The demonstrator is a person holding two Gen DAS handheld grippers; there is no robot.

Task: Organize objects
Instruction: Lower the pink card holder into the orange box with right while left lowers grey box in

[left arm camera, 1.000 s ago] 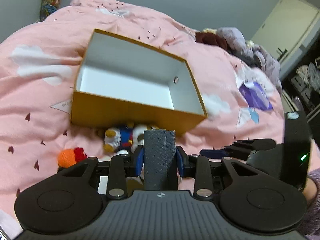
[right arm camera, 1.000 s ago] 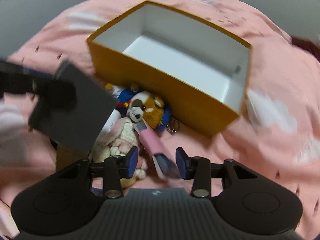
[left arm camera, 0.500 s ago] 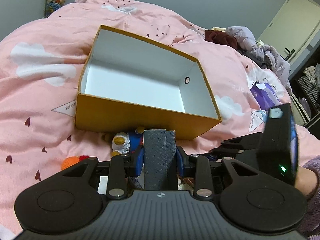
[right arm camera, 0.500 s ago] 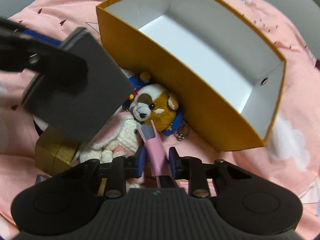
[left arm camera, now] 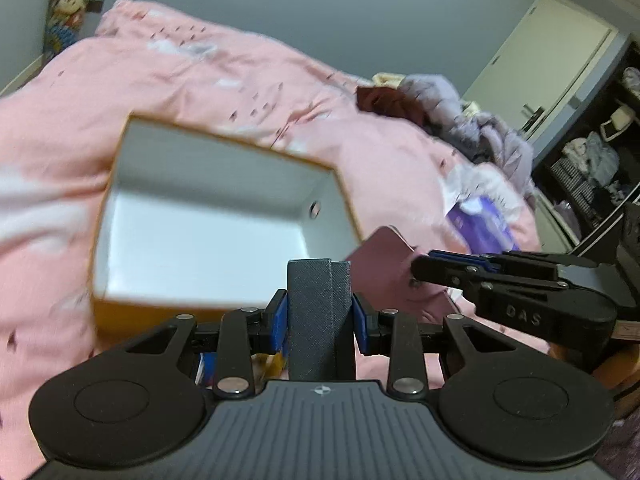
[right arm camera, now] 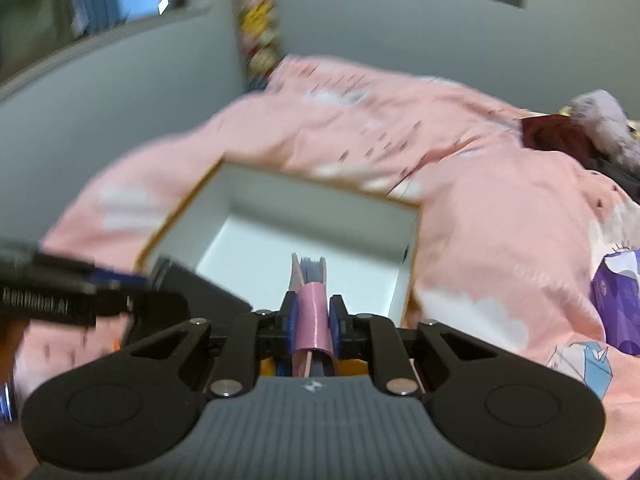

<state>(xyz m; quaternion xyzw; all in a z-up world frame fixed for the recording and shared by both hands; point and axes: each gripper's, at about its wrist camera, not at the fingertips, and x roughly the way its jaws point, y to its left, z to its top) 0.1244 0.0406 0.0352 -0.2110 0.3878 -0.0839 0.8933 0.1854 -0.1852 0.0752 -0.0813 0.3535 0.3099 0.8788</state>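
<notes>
An open orange box with a white inside lies on the pink duvet, and nothing shows inside it. My left gripper is shut on a dark grey textured case, held upright just before the box's near wall. From the right comes my right gripper, its jaws closing on a thin pink notebook over the box's near right corner. In the right wrist view the pads press the pink notebook edge-on above the box. The left gripper and grey case sit at the left.
The pink duvet covers the bed all round the box. A heap of clothes lies at the far right, with a purple pack nearer. Plush toys hang on the left wall. A door and dark shelves stand at the right.
My right gripper closed on the pink notebook and lifted it off the toy pile to above the box. The left gripper carried the grey case up toward the box; the toys dropped from view.
</notes>
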